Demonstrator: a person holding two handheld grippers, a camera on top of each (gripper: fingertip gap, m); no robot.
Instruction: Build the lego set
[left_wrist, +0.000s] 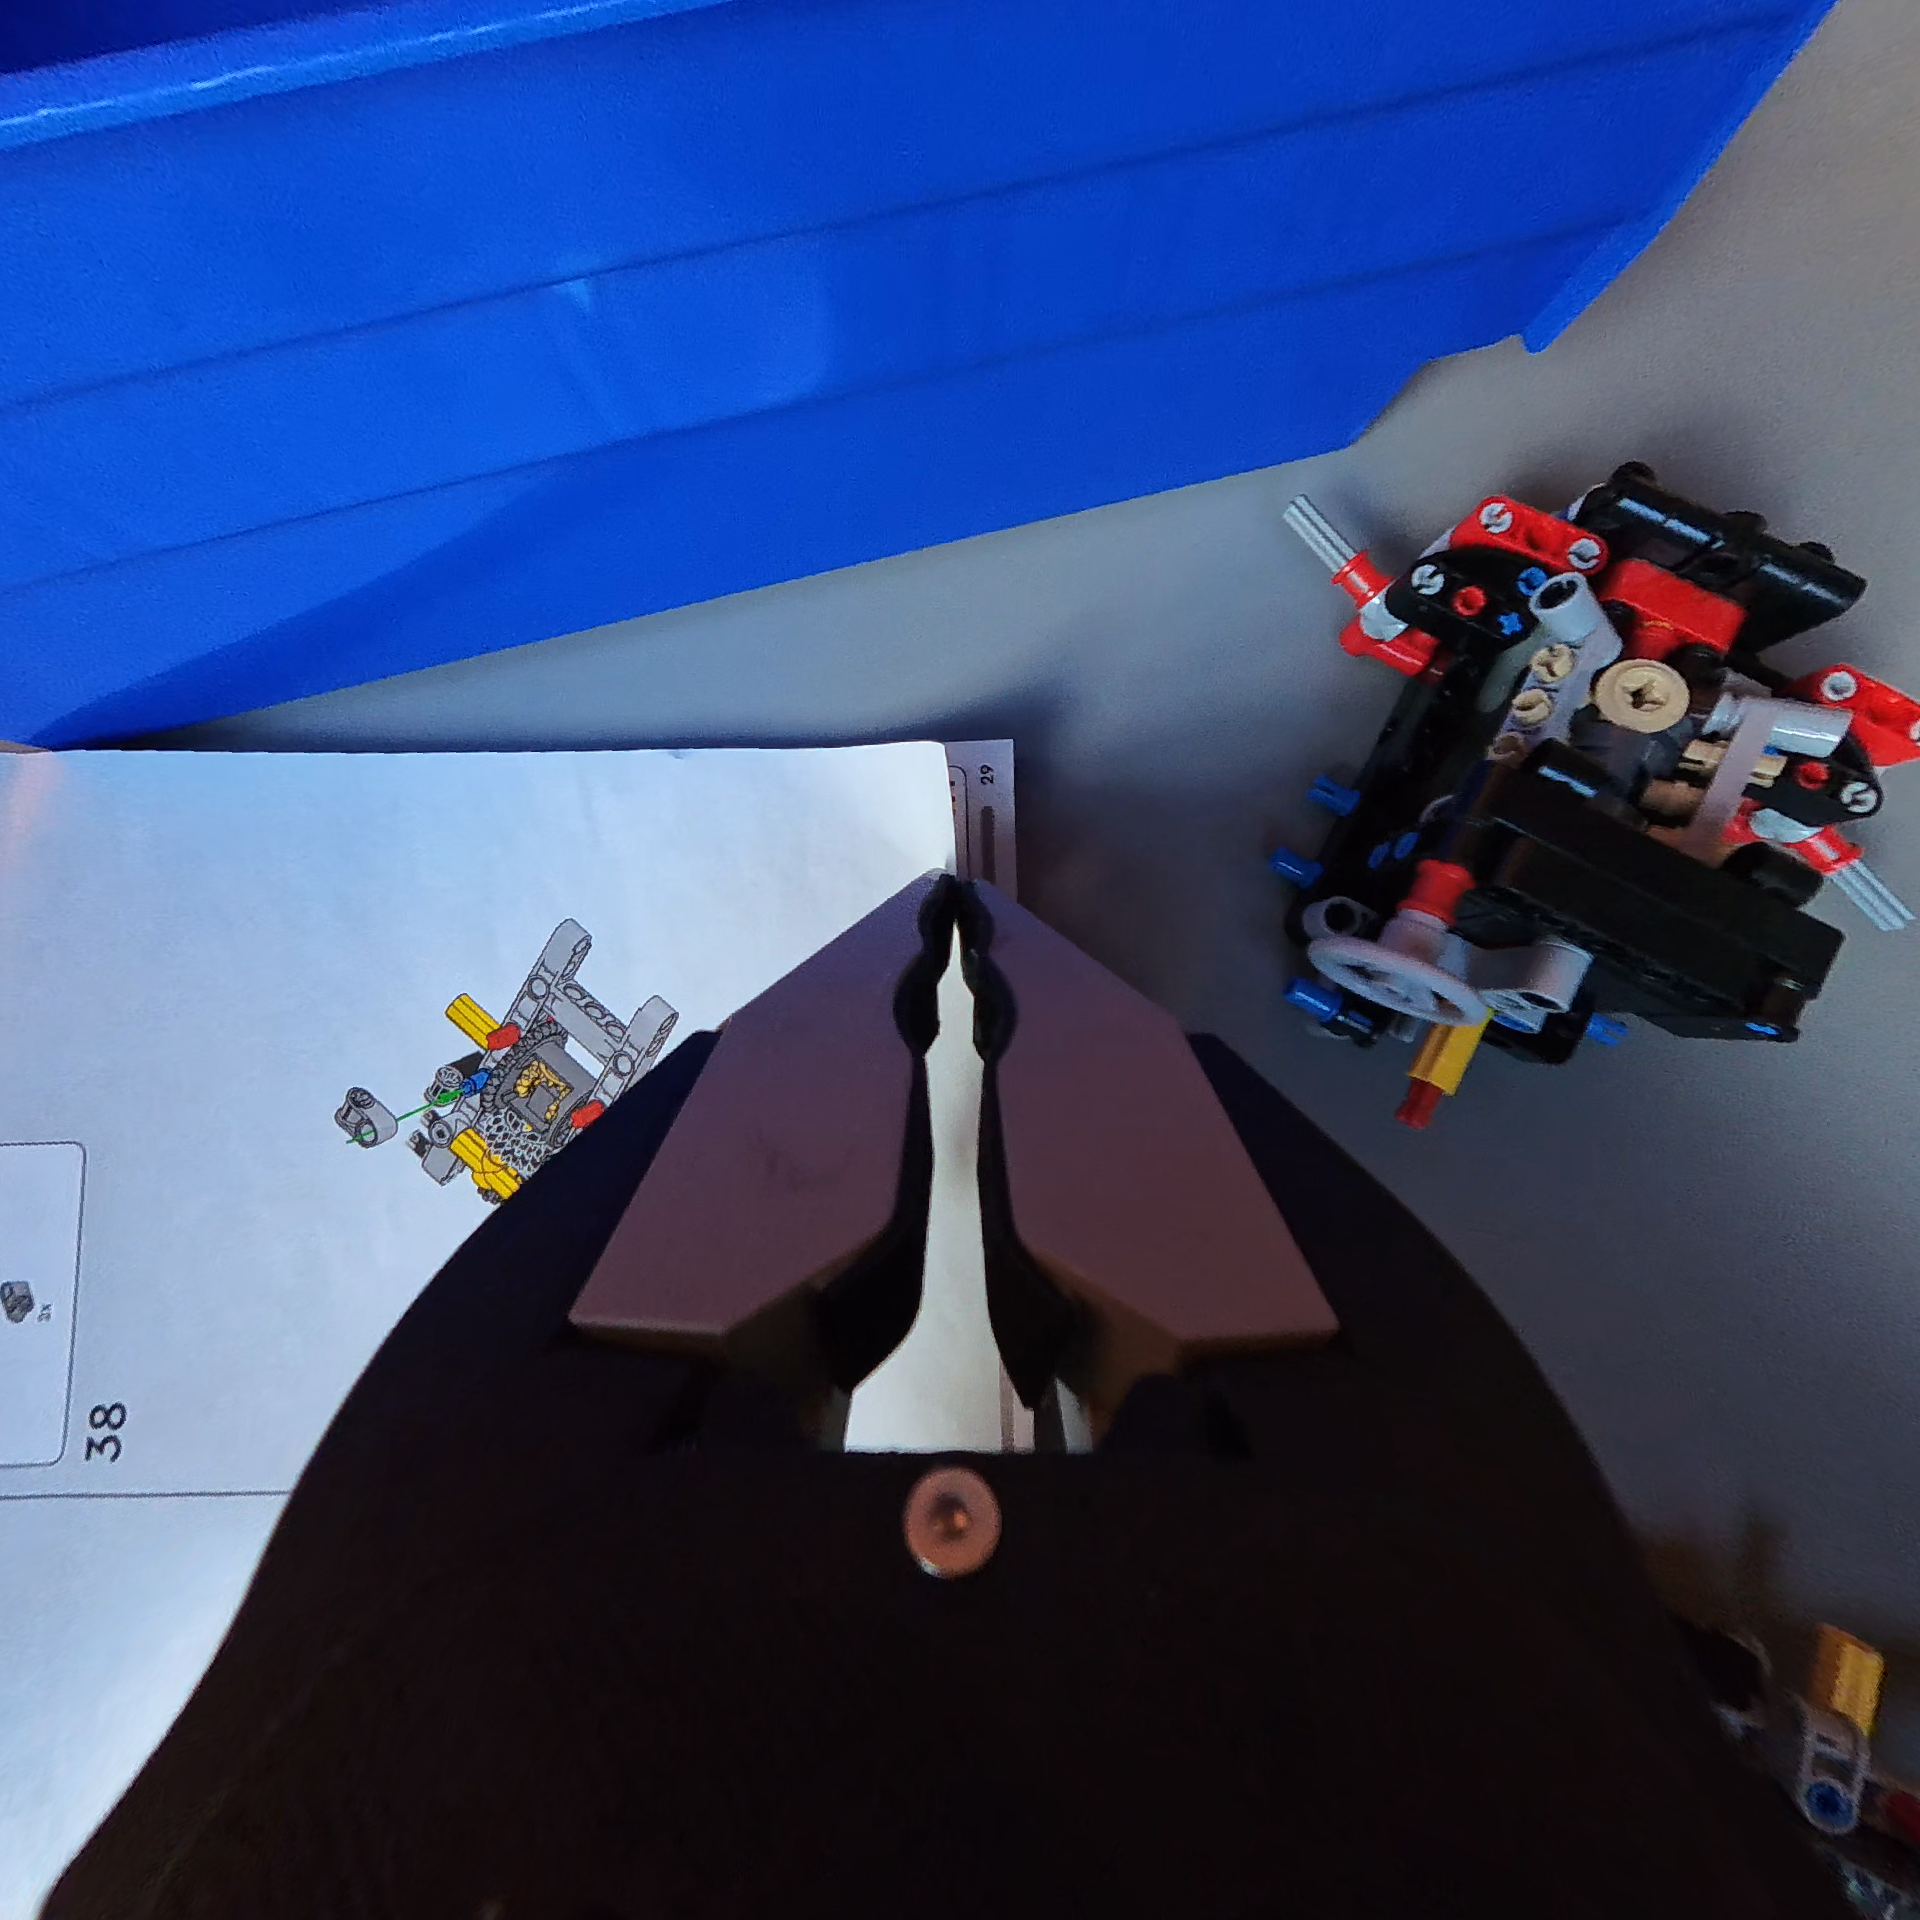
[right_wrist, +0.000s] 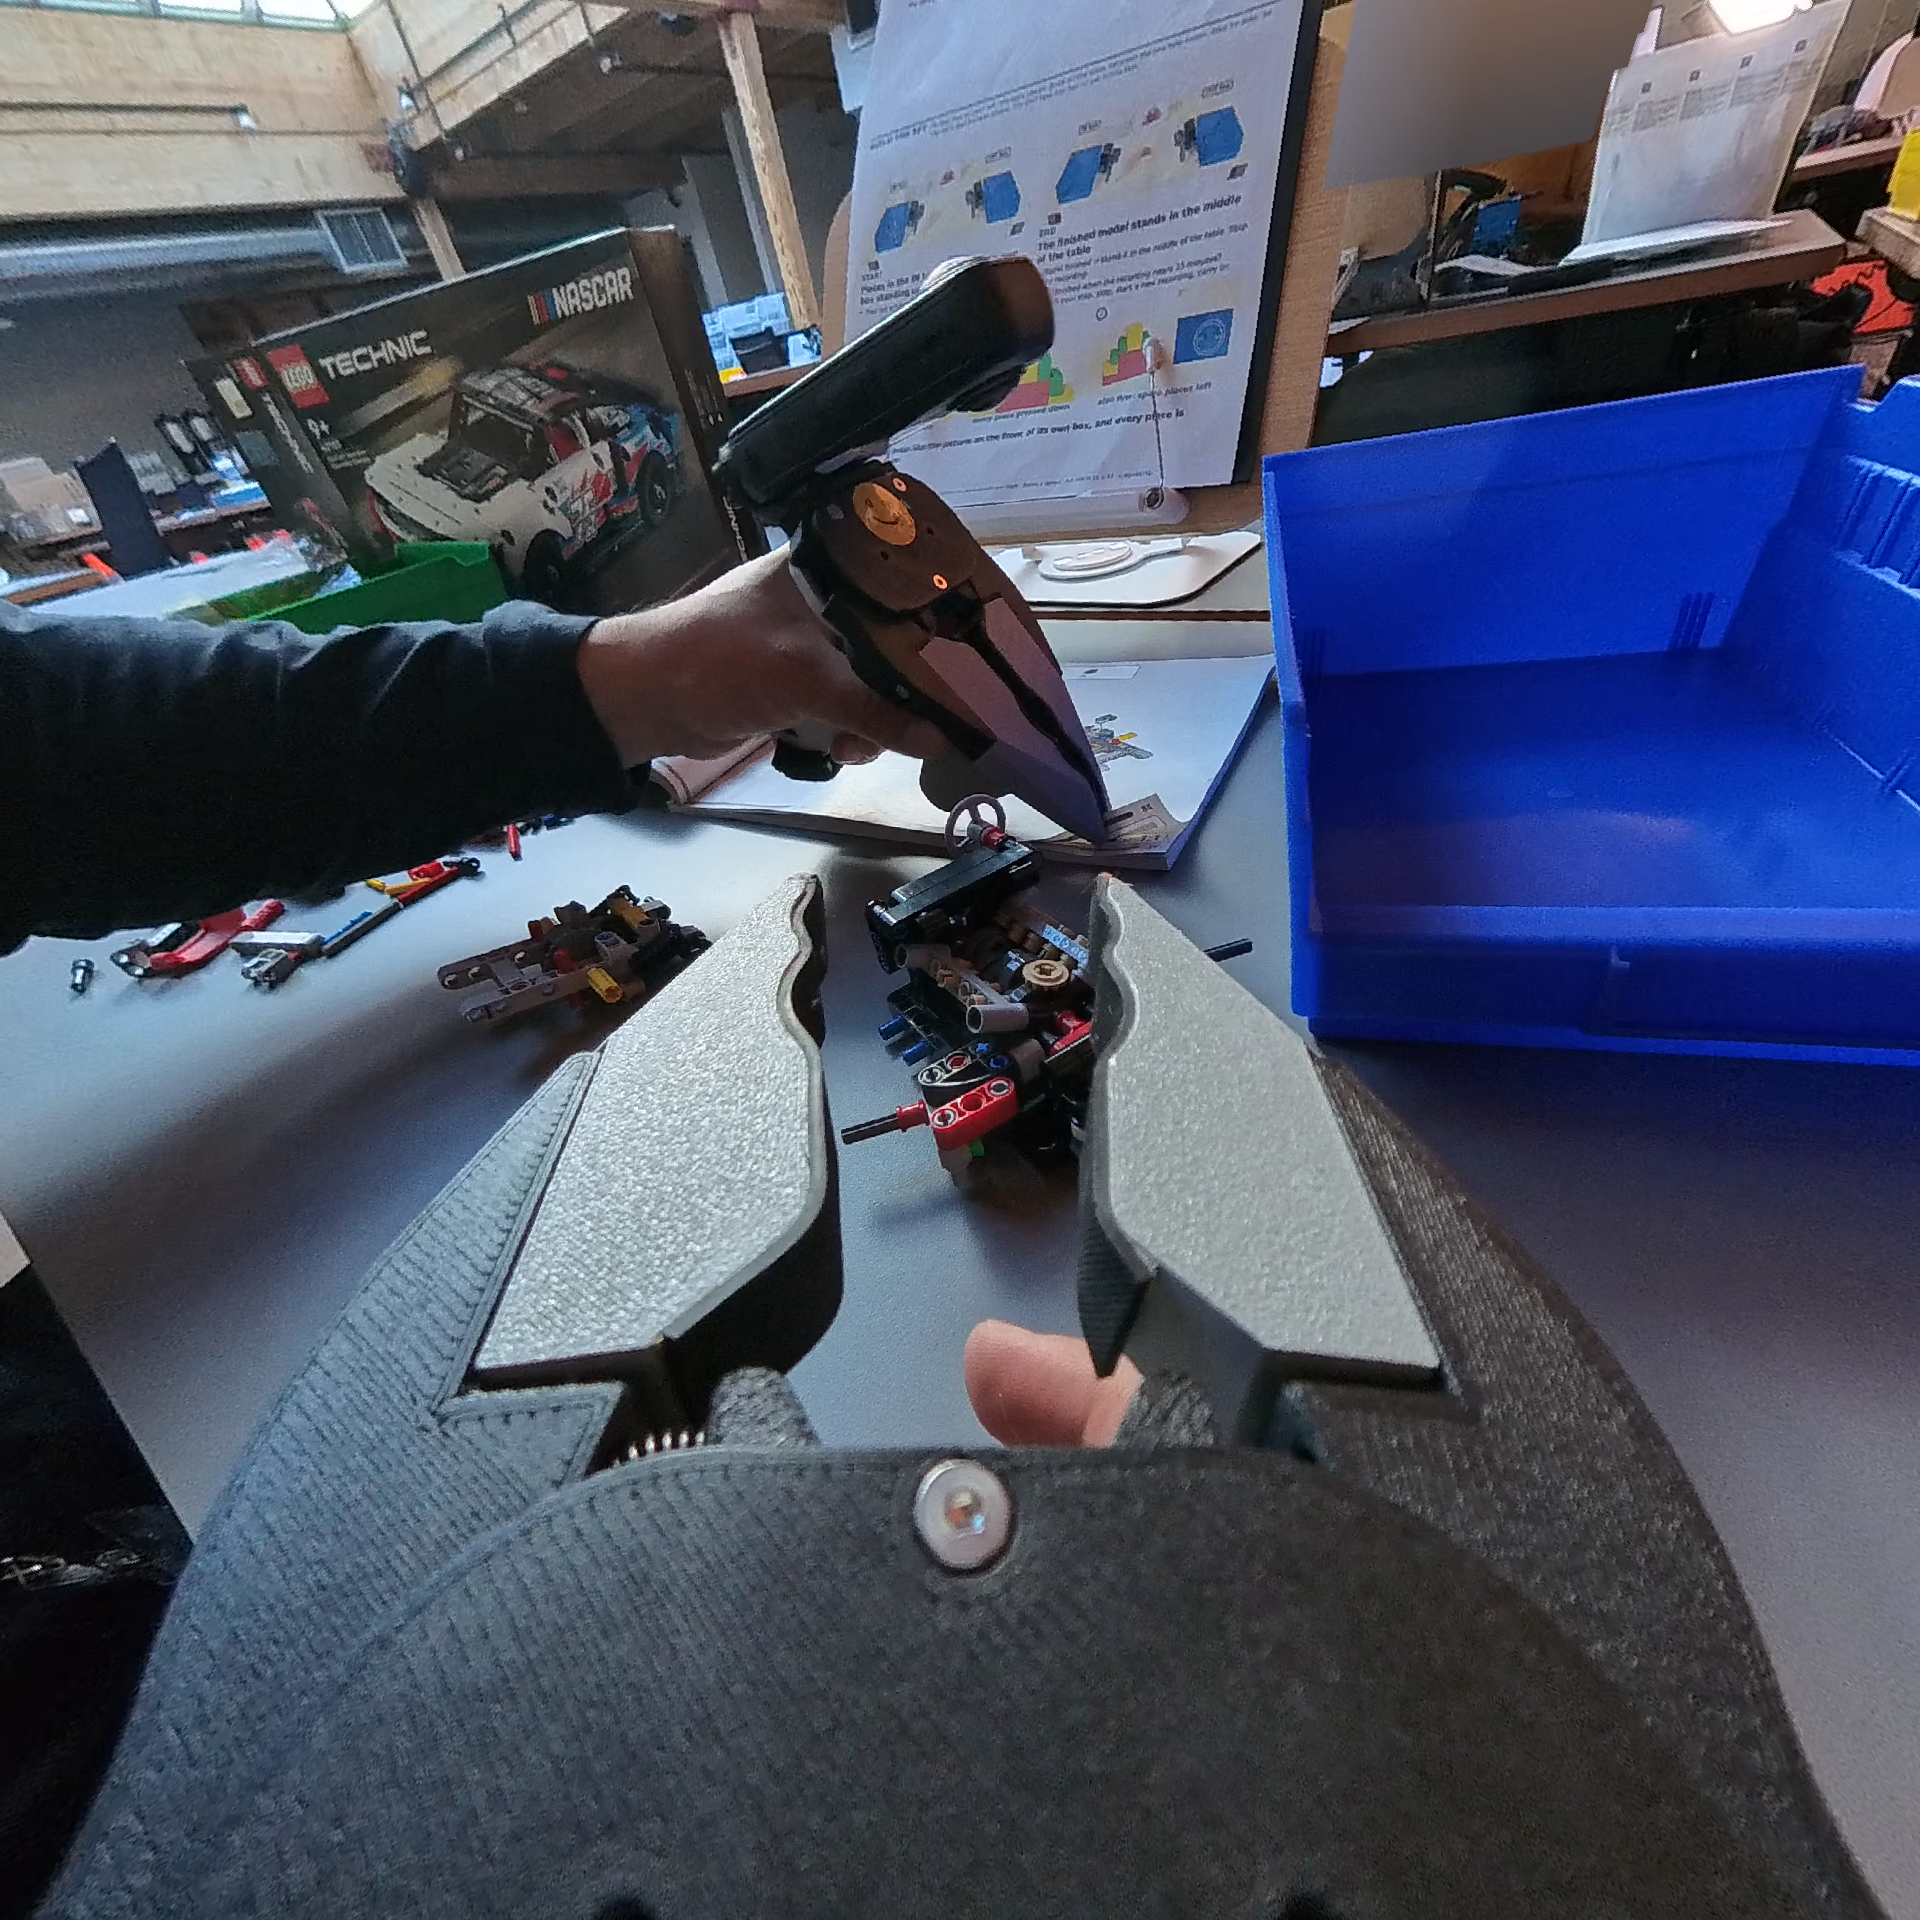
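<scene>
My left gripper (left_wrist: 954, 883) is shut, its tips pinching the right edge of the top page of the open instruction booklet (left_wrist: 520, 883). The right wrist view shows it (right_wrist: 1101, 831), held by a hand, tips down on the booklet's near corner (right_wrist: 1174, 727). The black, red and grey lego assembly (left_wrist: 1579, 790) lies on the grey table to the right of the booklet. My right gripper (right_wrist: 956, 883) is open and empty, its fingers spread to either side of the assembly (right_wrist: 987, 997) without pressing on it.
A big blue bin (right_wrist: 1610, 727) lies at the right, also behind the booklet (left_wrist: 727, 312). A second grey subassembly (right_wrist: 561, 956) and loose pieces (right_wrist: 260, 935) lie at the left. The set's box (right_wrist: 499, 436), a green tray (right_wrist: 416, 592) and a propped sheet (right_wrist: 1070, 208) stand behind. Left tips to right tips: about 20 centimeters.
</scene>
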